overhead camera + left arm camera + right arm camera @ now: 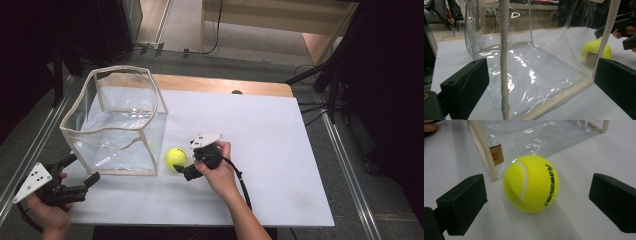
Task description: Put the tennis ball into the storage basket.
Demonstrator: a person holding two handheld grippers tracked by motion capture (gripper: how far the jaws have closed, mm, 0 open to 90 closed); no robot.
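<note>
Yellow felt marked the tennis ball (531,183), which lay on the white worktop (260,130) just beside the near right corner of the clear plastic bag (117,122), outside it. Your right tool (184,171) was spread, its jaws standing either side of the ball and apart from it; to take it well, you needed to carry the jaws level with the ball's widest part before closing, so that the felt would not squirt forward against the bag. Your left tool (82,172) was also spread, at the bag's near left corner, with the cream trim (504,62) between its jaws. Pinching that trim would likely have steadied the bag's open top.
</note>
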